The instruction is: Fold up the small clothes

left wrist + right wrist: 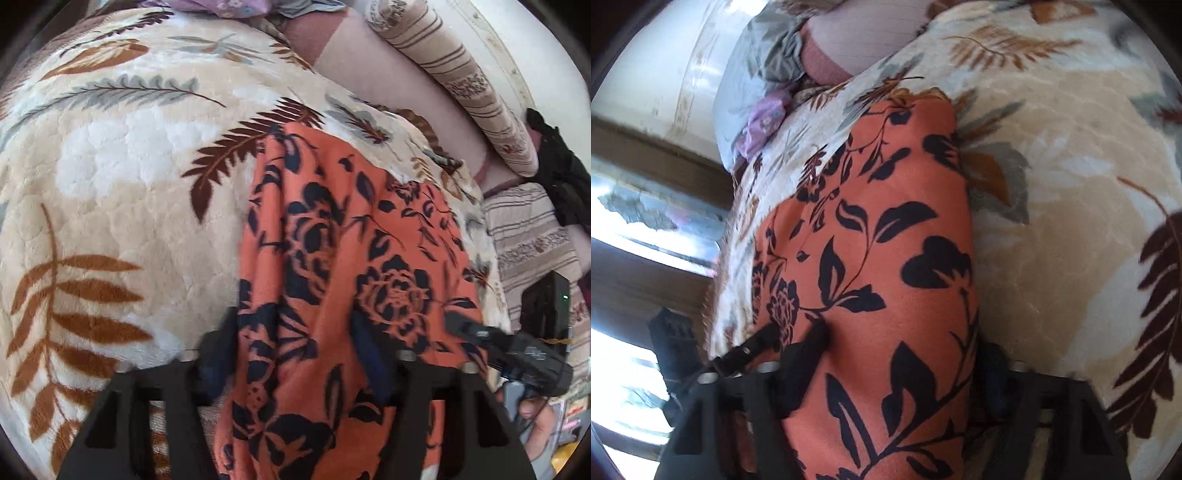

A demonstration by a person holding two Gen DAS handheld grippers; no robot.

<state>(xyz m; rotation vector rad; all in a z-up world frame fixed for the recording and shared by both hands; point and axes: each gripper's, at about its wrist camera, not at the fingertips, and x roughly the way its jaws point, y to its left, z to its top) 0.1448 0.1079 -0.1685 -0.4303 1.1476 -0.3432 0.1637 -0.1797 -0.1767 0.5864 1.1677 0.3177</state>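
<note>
An orange garment with black flower print (332, 258) lies on a cream leaf-patterned blanket (110, 166). In the left wrist view my left gripper (295, 354) has the cloth running between its two fingers, which stand apart on either side of a bunched fold. My right gripper (498, 343) shows at the garment's right edge. In the right wrist view the garment (886, 240) passes between the right gripper's (897, 354) fingers, and the left gripper (768, 343) touches its left edge. The fingertips are partly hidden by cloth.
Striped beige cushions (461, 74) and a dark cloth (561, 173) lie at the right of the bed. A grey and purple pile of clothes (761, 92) sits at the blanket's far end. A window and wall (646, 184) lie left in the right wrist view.
</note>
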